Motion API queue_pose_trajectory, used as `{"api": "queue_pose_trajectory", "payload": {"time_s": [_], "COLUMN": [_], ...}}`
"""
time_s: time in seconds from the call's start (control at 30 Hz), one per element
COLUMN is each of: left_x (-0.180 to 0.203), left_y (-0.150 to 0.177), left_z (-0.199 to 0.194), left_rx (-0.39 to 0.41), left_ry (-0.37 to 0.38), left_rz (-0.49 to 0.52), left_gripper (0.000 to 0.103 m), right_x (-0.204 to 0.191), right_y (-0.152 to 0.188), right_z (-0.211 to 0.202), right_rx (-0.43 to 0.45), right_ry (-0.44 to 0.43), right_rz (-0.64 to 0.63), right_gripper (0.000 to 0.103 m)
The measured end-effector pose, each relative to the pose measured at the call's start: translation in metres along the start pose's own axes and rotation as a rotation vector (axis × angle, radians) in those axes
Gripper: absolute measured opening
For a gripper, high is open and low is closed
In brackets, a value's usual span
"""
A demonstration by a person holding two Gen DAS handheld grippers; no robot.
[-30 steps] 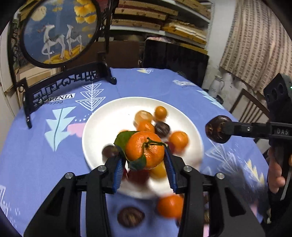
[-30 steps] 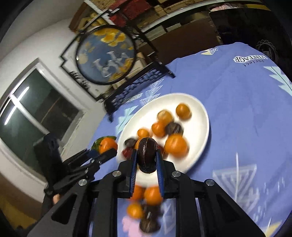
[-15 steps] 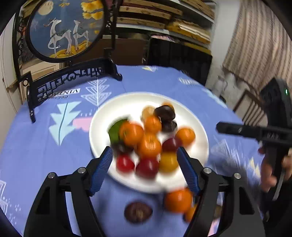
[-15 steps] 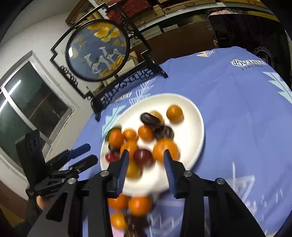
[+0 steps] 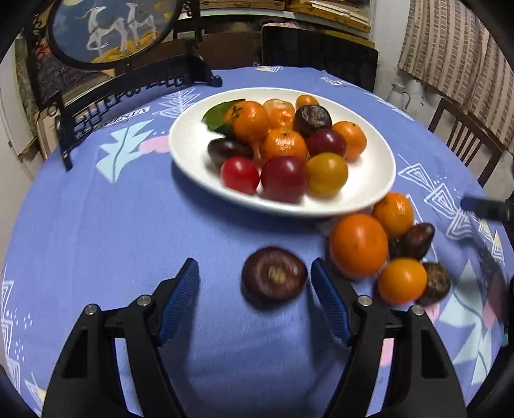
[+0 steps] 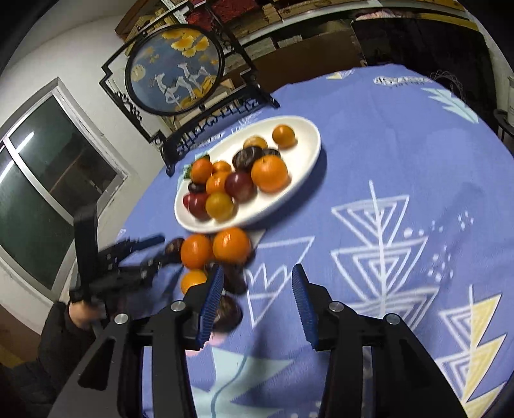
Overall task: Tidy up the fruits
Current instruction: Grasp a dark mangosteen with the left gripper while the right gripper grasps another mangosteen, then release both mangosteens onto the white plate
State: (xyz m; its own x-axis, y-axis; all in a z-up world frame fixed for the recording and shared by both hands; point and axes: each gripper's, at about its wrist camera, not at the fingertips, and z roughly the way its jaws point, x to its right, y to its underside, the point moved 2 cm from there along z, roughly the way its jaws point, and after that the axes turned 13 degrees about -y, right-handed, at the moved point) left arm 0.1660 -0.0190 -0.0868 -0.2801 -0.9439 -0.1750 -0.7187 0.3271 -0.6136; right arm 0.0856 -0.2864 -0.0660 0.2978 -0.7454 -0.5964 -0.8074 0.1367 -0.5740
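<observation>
A white plate (image 5: 189, 141) (image 6: 305, 154) on the blue tablecloth holds several oranges, dark plums and red and yellow fruits, among them a leafy mandarin (image 5: 249, 120). My left gripper (image 5: 253, 283) is open and low over the cloth, its blue pads on either side of a dark purple plum (image 5: 274, 278) without touching it. Loose oranges (image 5: 358, 246) (image 6: 231, 246) and dark plums (image 5: 416, 236) lie beside the plate's near rim. My right gripper (image 6: 257, 289) is open and empty over bare cloth, just right of that loose pile.
A round painted screen on a black stand (image 5: 112, 29) (image 6: 175, 70) stands at the table's far edge behind the plate. A wooden chair (image 5: 462, 135) and a white jug (image 5: 398, 95) are beyond the table on the right. A window (image 6: 41, 180) is at the left.
Both grippers opened: the left let the leafy mandarin go onto the plate, the right let its dark plum go there. Both then pulled back and down toward the loose fruit on the cloth.
</observation>
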Motion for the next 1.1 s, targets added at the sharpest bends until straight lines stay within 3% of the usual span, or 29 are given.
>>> {"api": "queue_pose_trajectory", "payload": {"time_s": [0.03,0.1,0.23,0.37,0.5,0.57,0.6,0.83,0.97,1.1], "left_x": [0.004,0.011,0.003,-0.022,-0.021,-0.02,-0.021,-0.03,-0.028,-0.014], "left_y": [0.0,0.0,-0.001,-0.002,-0.002,0.0,0.0,0.001,-0.006,-0.032], "left_z": [0.008,0.003,-0.018,-0.021,-0.024,-0.026,-0.027,-0.032,-0.046,-0.058], "left_rx": [-0.025,0.005,0.106,0.116,0.12,0.124,0.127,0.15,0.177,0.199], "left_ry": [0.023,0.05,0.083,0.122,0.122,0.12,0.122,0.121,0.144,0.145], "left_rz": [0.015,0.038,-0.016,-0.142,-0.145,-0.142,-0.146,-0.181,-0.181,-0.143], "left_gripper": [0.053,0.04,0.04,0.04,0.04,0.04,0.04,0.04,0.04,0.04], "right_x": [0.0,-0.004,-0.025,-0.043,-0.045,-0.045,-0.046,-0.047,-0.044,-0.037], "right_y": [0.003,0.008,0.023,0.034,0.035,0.035,0.035,0.037,0.012,-0.034], "right_z": [0.003,0.009,0.025,0.045,0.064,0.068,0.069,0.047,0.009,-0.007], "right_rx": [-0.016,-0.044,-0.133,-0.178,-0.207,-0.192,-0.193,-0.177,-0.075,0.007], "right_ry": [0.001,-0.006,-0.022,0.067,0.105,0.121,0.106,0.022,-0.04,-0.029], "right_rz": [0.004,-0.001,-0.075,-0.202,-0.227,-0.239,-0.233,-0.198,-0.15,-0.121], "right_gripper": [0.045,0.045,0.045,0.054,0.054,0.05,0.041,0.041,0.041,0.041]}}
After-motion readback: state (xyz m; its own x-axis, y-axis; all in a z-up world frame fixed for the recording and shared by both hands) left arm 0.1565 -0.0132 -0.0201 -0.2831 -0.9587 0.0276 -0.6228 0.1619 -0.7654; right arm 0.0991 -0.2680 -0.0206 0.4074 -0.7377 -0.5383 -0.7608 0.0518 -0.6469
